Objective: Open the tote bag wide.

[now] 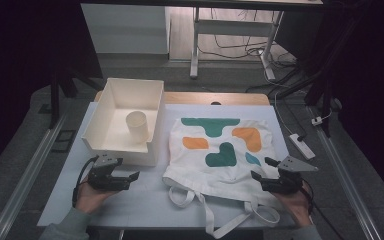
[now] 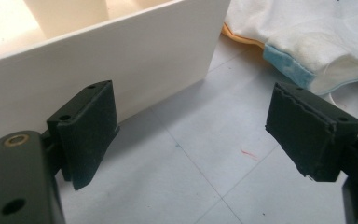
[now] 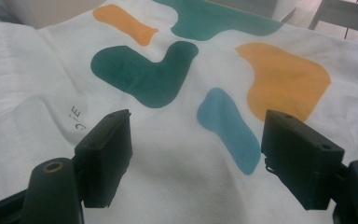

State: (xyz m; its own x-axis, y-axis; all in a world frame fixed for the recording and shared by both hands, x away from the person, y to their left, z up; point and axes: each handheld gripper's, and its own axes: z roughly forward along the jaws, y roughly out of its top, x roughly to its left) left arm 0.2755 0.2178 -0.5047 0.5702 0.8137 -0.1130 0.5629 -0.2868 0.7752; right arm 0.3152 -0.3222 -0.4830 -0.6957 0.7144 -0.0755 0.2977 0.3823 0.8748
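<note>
Tote bag (image 1: pixel 219 150): we see it lying flat on the worktop (image 1: pixel 145 197), white with green, orange and blue patches, its handles (image 1: pixel 215 210) trailing toward the near edge.
Right tongs (image 1: pixel 266 176): we hold them spread wide and released just over the bag's near right corner; nothing sits between the jaws.
Left tongs (image 1: pixel 132 176): released too, jaws wide over bare worktop, just beside the bin's front wall.
Cream bin (image 1: pixel 125 117): left of the bag, a cup (image 1: pixel 138 127) standing inside.
Power strip (image 1: pixel 302 145): off the worktop's right side.
</note>
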